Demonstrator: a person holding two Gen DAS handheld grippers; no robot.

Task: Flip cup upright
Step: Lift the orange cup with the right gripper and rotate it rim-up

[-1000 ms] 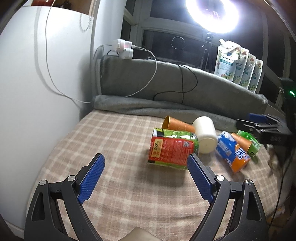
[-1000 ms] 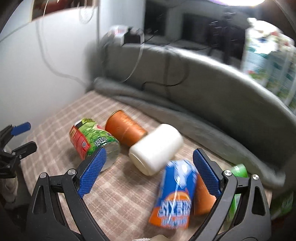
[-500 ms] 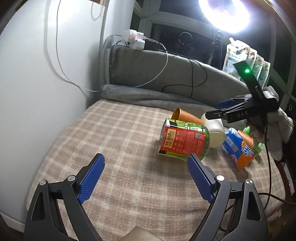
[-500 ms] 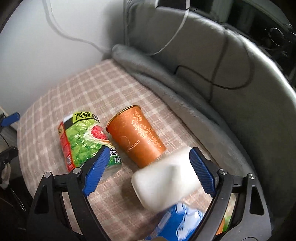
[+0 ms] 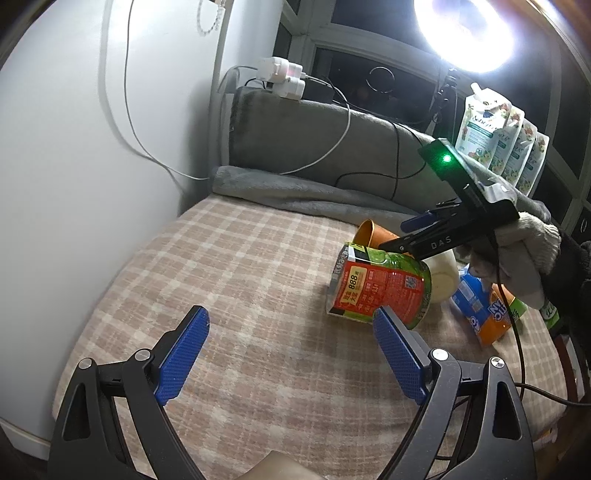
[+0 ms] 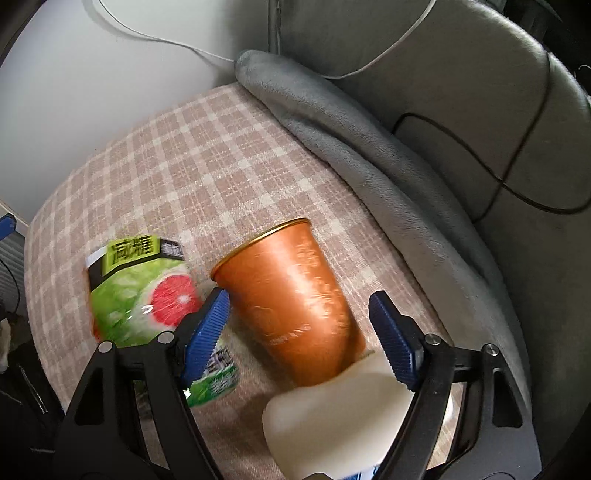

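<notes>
Right gripper (image 6: 299, 323) fingers apart, straddling orange cup (image 6: 291, 310) lying on its side; left gripper (image 5: 291, 354) fingers apart, holding nothing.

We see a ring light (image 5: 468, 33) blazing white at the top right of the left wrist view, blown out, the window beside it dark. Fisheye bends and darkens both views' edges. In the right wrist view the green carton (image 6: 144, 291) smears with motion blur
</notes>
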